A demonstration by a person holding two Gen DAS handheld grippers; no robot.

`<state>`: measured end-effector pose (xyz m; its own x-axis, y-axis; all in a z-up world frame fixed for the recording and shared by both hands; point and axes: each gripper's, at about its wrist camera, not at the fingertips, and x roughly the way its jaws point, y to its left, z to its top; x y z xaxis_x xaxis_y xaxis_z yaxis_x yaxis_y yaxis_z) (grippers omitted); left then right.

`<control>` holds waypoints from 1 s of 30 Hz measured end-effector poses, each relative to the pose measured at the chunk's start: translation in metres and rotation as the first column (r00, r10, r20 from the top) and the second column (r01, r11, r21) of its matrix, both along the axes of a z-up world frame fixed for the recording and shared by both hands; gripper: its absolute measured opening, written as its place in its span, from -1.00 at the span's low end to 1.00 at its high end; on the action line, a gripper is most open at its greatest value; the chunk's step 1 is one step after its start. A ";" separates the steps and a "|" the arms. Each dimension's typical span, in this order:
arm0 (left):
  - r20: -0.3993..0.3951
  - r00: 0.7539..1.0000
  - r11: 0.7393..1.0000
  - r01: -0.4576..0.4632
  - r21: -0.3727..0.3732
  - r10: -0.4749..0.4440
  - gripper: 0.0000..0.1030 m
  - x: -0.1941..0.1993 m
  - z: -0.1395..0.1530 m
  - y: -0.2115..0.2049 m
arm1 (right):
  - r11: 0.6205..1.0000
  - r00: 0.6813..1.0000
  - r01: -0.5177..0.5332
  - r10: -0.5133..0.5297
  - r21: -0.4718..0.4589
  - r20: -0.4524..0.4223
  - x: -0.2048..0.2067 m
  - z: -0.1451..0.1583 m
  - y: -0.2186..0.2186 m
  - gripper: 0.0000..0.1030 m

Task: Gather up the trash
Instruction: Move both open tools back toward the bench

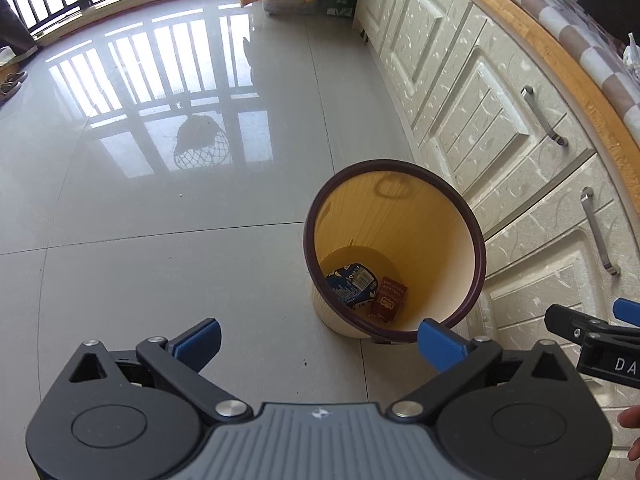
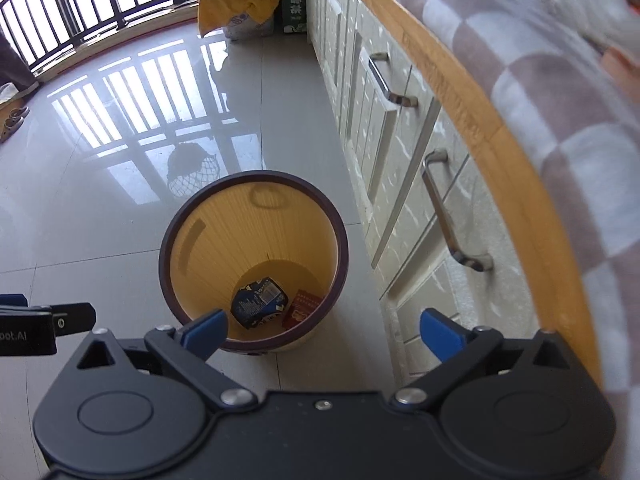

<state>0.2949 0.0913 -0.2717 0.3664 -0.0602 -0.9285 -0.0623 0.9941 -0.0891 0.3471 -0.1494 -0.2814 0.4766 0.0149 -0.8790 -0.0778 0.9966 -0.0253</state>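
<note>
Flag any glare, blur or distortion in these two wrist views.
Left wrist: window glare on the glossy floor, fisheye bends the cabinet fronts; bin contents stay sharp. Right wrist: same floor glare, checkered cloth at the right edge smeared and soft, counter edge strongly curved.

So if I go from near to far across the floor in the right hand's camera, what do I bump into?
Right gripper, open, then the trash bin holding a blue wrapper and a red packet, then the shiny floor, then the yellow cloth, then the window railing.
</note>
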 end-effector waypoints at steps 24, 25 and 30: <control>0.121 0.991 0.999 -0.050 -0.001 0.049 1.00 -0.098 0.104 0.006 | 0.999 0.990 -0.033 0.036 -0.025 0.139 -0.091 0.112 -0.005 1.00; 0.127 0.991 0.999 -0.049 -0.004 0.049 1.00 -0.102 0.107 0.005 | 0.999 0.989 -0.029 0.032 -0.023 0.147 -0.095 0.117 -0.007 1.00; 0.169 0.984 0.998 -0.055 0.000 0.054 1.00 -0.119 0.125 -0.003 | 1.000 0.981 -0.020 0.022 -0.014 0.191 -0.113 0.137 -0.021 1.00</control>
<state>0.1762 0.0884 -0.1469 0.5205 -0.0315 -0.8533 -0.1012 0.9900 -0.0983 0.2346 -0.1709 -0.1440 0.6355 0.0168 -0.7719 -0.0915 0.9944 -0.0536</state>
